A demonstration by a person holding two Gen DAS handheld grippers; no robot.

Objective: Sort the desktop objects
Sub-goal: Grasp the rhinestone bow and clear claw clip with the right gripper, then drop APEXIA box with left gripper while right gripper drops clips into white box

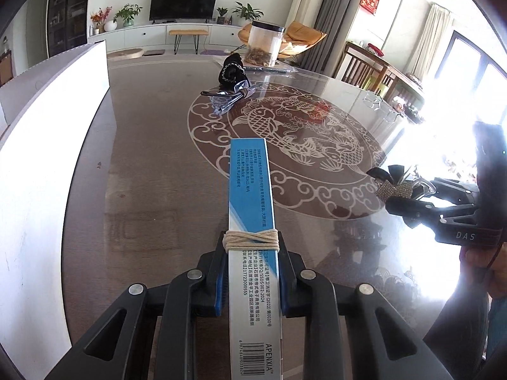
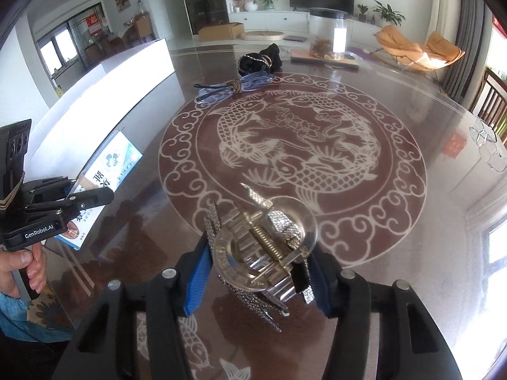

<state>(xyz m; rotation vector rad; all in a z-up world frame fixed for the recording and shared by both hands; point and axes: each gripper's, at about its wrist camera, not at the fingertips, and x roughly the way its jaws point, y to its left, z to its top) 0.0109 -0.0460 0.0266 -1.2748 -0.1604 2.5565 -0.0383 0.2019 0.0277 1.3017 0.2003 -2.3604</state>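
Between my left gripper's closed pads I hold a light, crushable box near its string-wrapped middle, pointing toward 12 o'clock above the table, while my right gripper pinches a slippery, fragile jewelled hair clip.

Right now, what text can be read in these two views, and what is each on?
"APENXIA": box, near the barcode.
"Q/SSDS 002-2024": same box, side print.
"DAS": right gripper body, left wrist view.
"GenRobot.AI": left gripper body, right wrist view.
Other Chinese print and barcode digits on the box: too small to read reliably.
Red wall hanging: blurred.
Hair clip: no text.
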